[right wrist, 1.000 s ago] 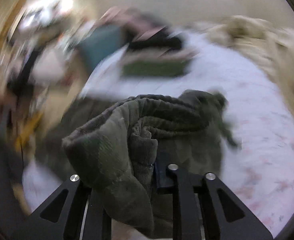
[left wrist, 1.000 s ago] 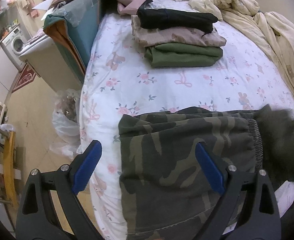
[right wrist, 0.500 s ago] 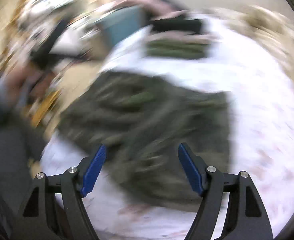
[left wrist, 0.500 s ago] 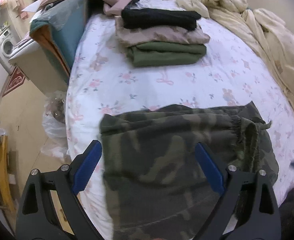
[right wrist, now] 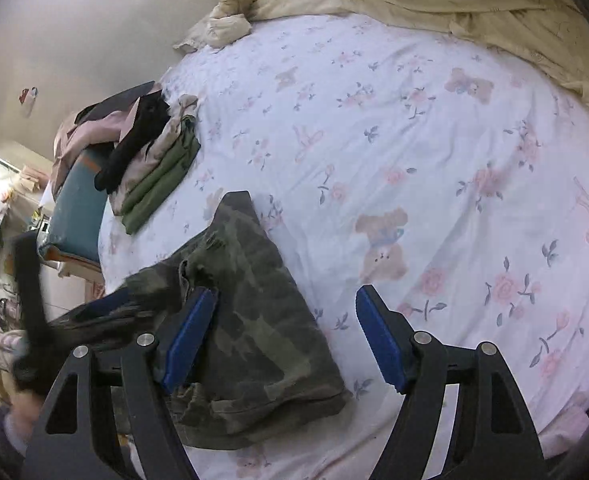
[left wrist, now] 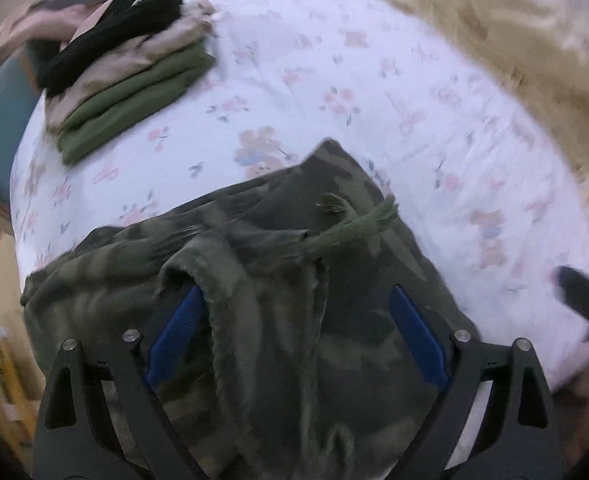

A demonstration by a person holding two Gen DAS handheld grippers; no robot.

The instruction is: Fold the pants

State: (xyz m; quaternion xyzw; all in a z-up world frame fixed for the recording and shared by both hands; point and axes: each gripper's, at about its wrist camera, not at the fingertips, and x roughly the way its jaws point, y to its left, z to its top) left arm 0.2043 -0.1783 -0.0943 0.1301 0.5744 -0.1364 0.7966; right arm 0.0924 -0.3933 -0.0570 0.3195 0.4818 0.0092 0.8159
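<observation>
Camouflage pants [left wrist: 278,320] lie half-folded on the bed [right wrist: 414,128]; left tongs [left wrist: 294,336] narrowing around the waistband, right tongs [right wrist: 282,336] spread, apparently positioning for the next fold.

Both wrist cams steep-down, close; shared camo pants [left wrist: 278,320], bed [right wrist: 434,160].

The pants [left wrist: 278,320] are soft fuzzy cloth, the bed sheet [right wrist: 434,168] is smooth cloth with flowers printed on it.

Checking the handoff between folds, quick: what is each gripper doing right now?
Left gripper: open over the camo pants, jaws just narrowing slightly, nothing gripped.
Right gripper: open, just released, nothing held.
</observation>
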